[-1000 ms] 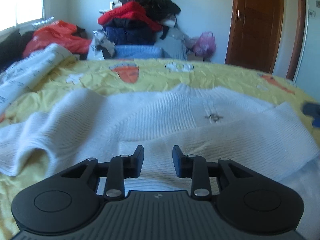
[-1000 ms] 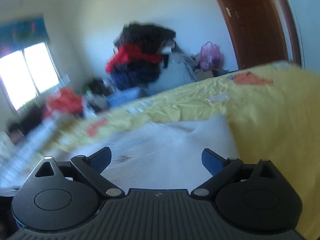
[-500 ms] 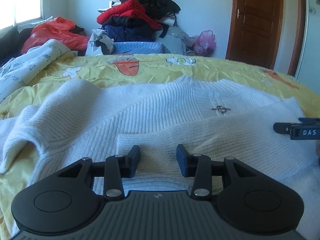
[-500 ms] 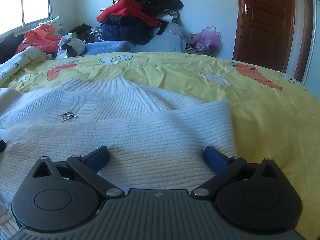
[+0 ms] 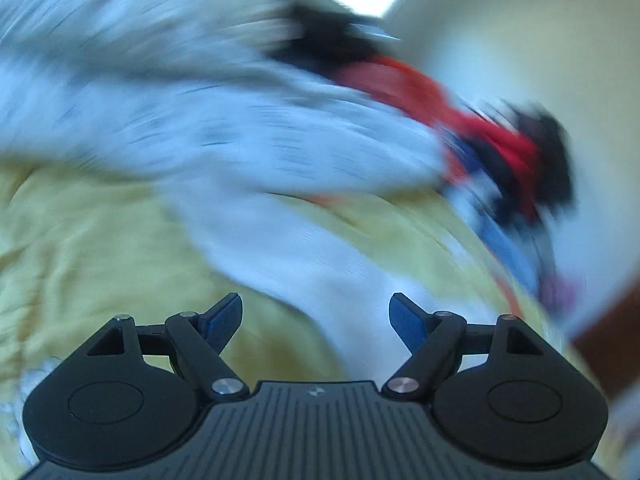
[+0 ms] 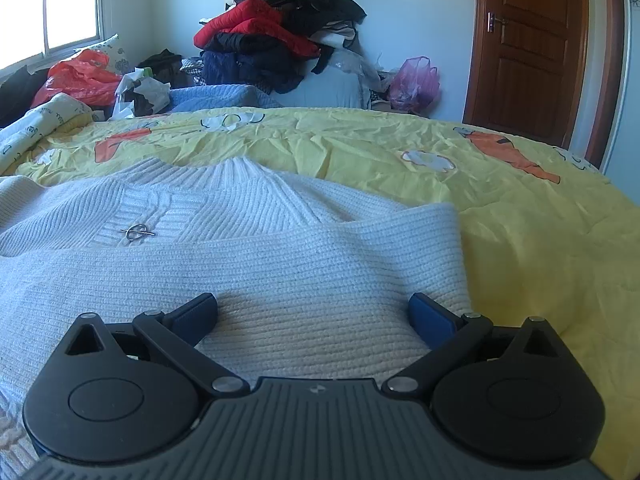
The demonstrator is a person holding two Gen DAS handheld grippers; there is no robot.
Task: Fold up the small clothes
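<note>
A white ribbed knit sweater (image 6: pixel 248 256) lies spread on the yellow bedspread (image 6: pixel 520 216), one sleeve folded across its front and a small metal pin (image 6: pixel 137 233) on its chest. My right gripper (image 6: pixel 314 312) stands wide open just over the folded sleeve, its pads not pressing the knit. The left wrist view is blurred and tilted: a white sleeve of the sweater (image 5: pixel 304 248) runs across the yellow sheet toward my left gripper (image 5: pixel 316 314). Its jaws are opening, and the sleeve lies below the gap without being gripped.
A tall heap of dark and red clothes (image 6: pixel 280 36) stands behind the bed, with a red bag (image 6: pixel 80 78) and a rolled printed quilt (image 6: pixel 36 124) at the left. A brown door (image 6: pixel 528 48) is at the back right. Bare yellow sheet lies right of the sweater.
My left gripper has swung fast to the left end of the sweater, rolled sideways and opened wider. My right gripper settled lower over the folded sleeve and then kept still, open throughout.
</note>
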